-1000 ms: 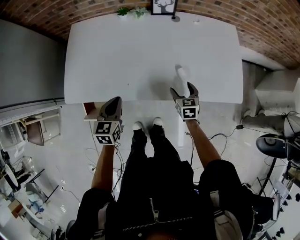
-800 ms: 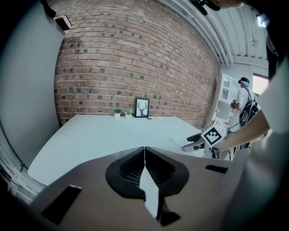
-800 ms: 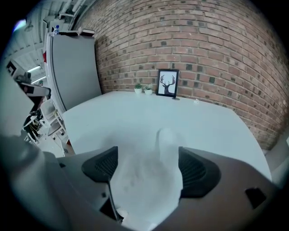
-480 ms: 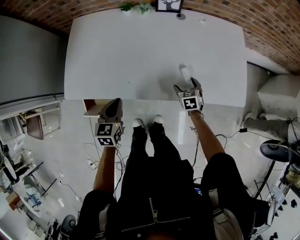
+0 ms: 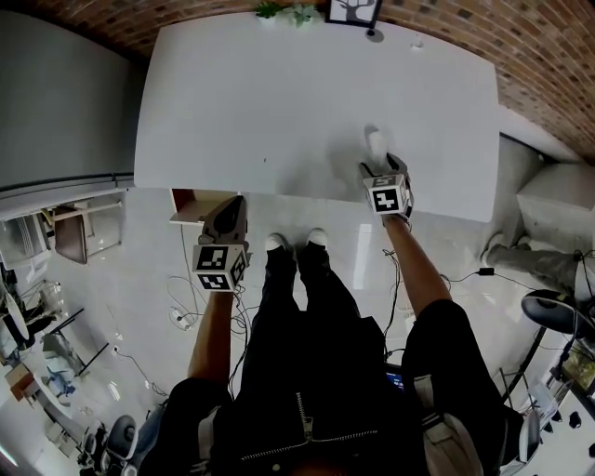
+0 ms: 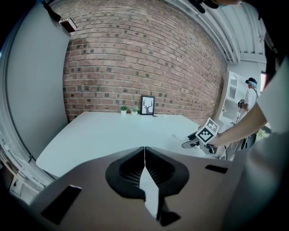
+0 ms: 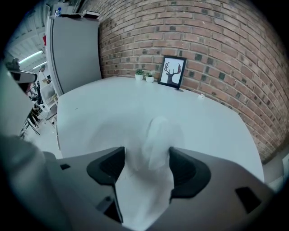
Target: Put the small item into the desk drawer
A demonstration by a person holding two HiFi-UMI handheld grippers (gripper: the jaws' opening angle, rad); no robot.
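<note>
Head view: item [image 5: 376, 144] on the desk [image 5: 232, 102], just ahead of the right gripper [image 5: 383, 165] (left gripper [image 5: 228, 212] waits by the drawer [image 5: 186, 206]). Left gripper view: jaws together, empty. Right gripper view: jaws apart, lately closing, item [image 7: 156, 140] lengthwise between them.

White desk [image 5: 279, 102] in front of me. Small white item [image 5: 376, 143] sits on it nr the front edge, right of centre. Along the far edge: framed deer pic [image 5: 353, 9] standing upright, w/ 2 tiny plants [image 5: 284, 11] just left of it. Small dark thing [image 5: 374, 35] just right of the pic and a pale bit [image 5: 416, 44] further right. Can't tell what either is.
</note>
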